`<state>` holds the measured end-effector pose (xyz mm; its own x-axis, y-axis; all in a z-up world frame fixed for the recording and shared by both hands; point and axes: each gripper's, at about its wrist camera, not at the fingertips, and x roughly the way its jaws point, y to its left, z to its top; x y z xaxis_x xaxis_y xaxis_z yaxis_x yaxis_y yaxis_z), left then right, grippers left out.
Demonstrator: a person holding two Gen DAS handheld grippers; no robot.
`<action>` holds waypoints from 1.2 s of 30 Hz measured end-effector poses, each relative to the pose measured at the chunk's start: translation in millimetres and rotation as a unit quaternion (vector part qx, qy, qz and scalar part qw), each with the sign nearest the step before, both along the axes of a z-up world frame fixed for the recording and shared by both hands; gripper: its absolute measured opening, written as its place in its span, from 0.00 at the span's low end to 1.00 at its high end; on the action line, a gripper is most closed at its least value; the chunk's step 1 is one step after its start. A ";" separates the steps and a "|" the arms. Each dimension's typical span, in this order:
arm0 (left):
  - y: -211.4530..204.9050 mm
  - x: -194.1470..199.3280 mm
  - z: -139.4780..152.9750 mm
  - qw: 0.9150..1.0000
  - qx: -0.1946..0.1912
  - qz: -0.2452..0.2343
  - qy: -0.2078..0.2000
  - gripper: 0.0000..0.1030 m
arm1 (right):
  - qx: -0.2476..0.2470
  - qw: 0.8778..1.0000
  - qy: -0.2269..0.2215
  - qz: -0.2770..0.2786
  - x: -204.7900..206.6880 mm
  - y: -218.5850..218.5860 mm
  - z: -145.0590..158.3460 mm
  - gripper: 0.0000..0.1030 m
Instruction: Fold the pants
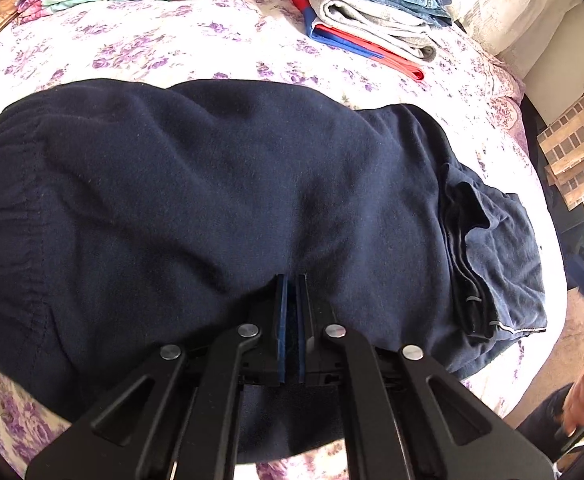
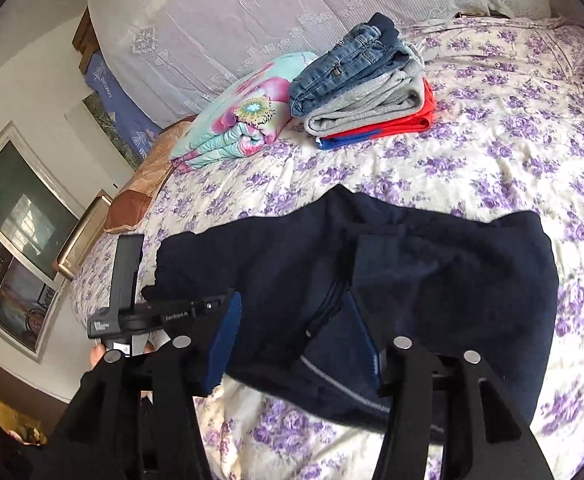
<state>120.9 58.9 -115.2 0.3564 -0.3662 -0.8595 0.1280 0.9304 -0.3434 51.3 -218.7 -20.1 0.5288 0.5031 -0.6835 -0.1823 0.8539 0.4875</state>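
Plainly, left claw pinches the navy pants; right claw, jaws apart above the hems, holds nothing; tugging could undo the fold.

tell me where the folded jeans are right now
The folded jeans top the stack of folded clothes, on a grey garment, far side of the bed beyond the navy pants.

pants on bed, clothes stack behind
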 end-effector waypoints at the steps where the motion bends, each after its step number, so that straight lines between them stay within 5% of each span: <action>1: 2.0 -4.7 4.2 1.000 -0.007 0.000 -0.004 0.09 | 0.009 1.000 0.009 -0.002 -4.0 -2.0 -5.2 0.61; 2: 5.1 -11.7 10.4 1.000 -0.018 -0.001 -0.012 0.25 | 0.015 1.000 0.017 -0.003 -7.0 -3.3 -10.0 0.61; 3: 10.2 -20.8 18.5 0.999 -0.032 0.000 -0.024 0.52 | 0.018 1.000 0.024 -0.004 -10.5 -3.6 -14.5 0.61; 5: 28.6 -43.6 38.8 0.996 -0.064 0.014 -0.062 0.82 | 0.023 0.999 0.032 -0.004 -15.2 -5.1 -20.3 0.61; 9: 79.6 -86.8 68.0 0.987 -0.087 0.071 -0.112 0.85 | 0.044 0.999 0.023 0.002 -26.1 -6.3 -23.3 0.61; 14: 136.9 -107.5 64.2 0.976 -0.109 0.161 -0.102 0.85 | 0.058 0.998 0.012 0.016 -38.5 -5.3 -23.8 0.61; 18: 149.4 -98.2 43.4 0.969 -0.161 0.176 -0.061 0.85 | 0.057 0.998 0.007 0.013 -47.6 -9.4 -21.2 0.61; 25: 113.4 -67.3 4.6 0.974 -0.166 0.155 0.008 0.85 | 0.054 0.998 0.002 -0.021 -62.3 -29.9 -21.1 0.61; 30: 100.6 -36.8 3.8 0.979 -0.140 0.149 0.009 0.83 | 0.053 0.998 0.017 -0.032 -60.7 -34.2 -29.9 0.61; 31: 100.8 -27.9 3.5 0.979 -0.135 0.153 0.012 0.76 | 0.051 0.998 0.020 -0.032 -59.4 -32.5 -31.2 0.61; 33: 100.4 -18.4 9.3 0.982 -0.101 0.163 0.003 0.23 | 0.044 0.998 0.024 -0.029 -57.4 -27.9 -33.0 0.61; 36: 97.2 -29.0 28.7 0.983 -0.107 0.140 -0.051 0.20 | 0.030 0.999 0.032 -0.027 -53.8 -20.8 -37.3 0.61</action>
<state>91.9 156.1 -86.5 0.5501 -0.4102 -0.7274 -0.0782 0.8419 -0.5339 -2.5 -239.5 -57.4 0.5118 0.5157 -0.6871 -0.1031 0.8309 0.5469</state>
